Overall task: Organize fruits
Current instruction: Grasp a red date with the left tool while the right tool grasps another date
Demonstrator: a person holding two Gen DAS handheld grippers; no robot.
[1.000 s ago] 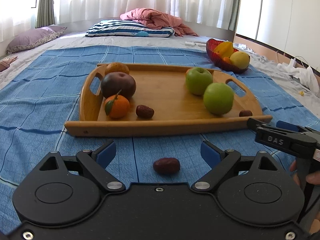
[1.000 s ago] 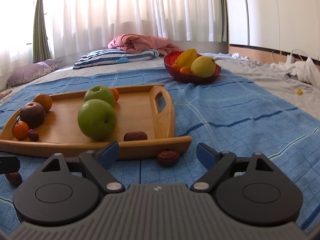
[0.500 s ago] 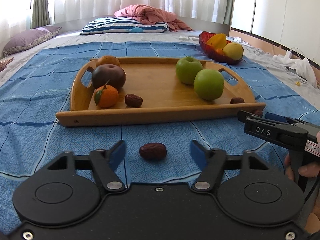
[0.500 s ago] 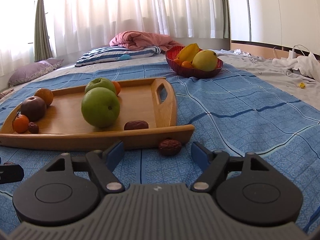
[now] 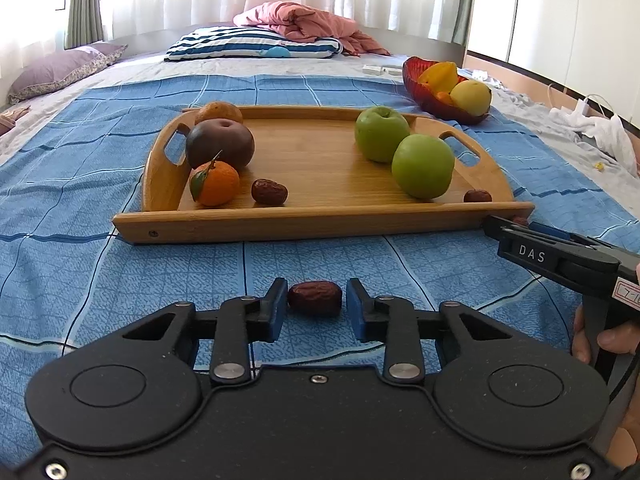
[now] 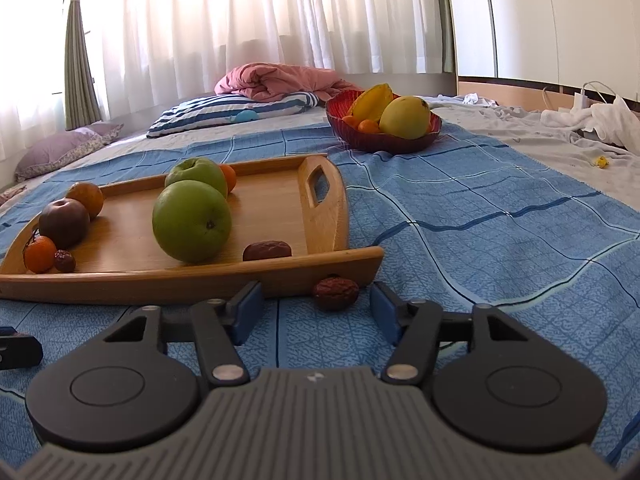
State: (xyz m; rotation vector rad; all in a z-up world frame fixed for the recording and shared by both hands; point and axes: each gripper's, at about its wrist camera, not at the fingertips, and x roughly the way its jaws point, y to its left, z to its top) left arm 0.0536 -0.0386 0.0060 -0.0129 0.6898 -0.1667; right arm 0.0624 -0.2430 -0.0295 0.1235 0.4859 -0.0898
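Observation:
A wooden tray (image 5: 320, 224) lies on the blue blanket. It holds two green apples (image 5: 422, 166), a dark apple (image 5: 220, 142), a tangerine (image 5: 216, 182) and two dried dates (image 5: 269, 191). My left gripper (image 5: 316, 302) has its blue pads close on both sides of a loose date (image 5: 315, 297) on the blanket; small gaps still show. My right gripper (image 6: 316, 308) is open around another loose date (image 6: 335, 293) by the tray's front right corner (image 6: 360, 258). The right gripper also shows in the left wrist view (image 5: 532, 236).
A red bowl (image 6: 384, 142) with yellow fruit and small oranges stands beyond the tray on the right. Pillows (image 5: 252, 42) and a pink quilt (image 5: 304, 20) lie at the far end. White clothes and cables (image 6: 600, 118) lie at the far right.
My left gripper's jaws have narrowed from wide open to nearly touching the date. My right gripper has narrowed a little and moved closer to its date.

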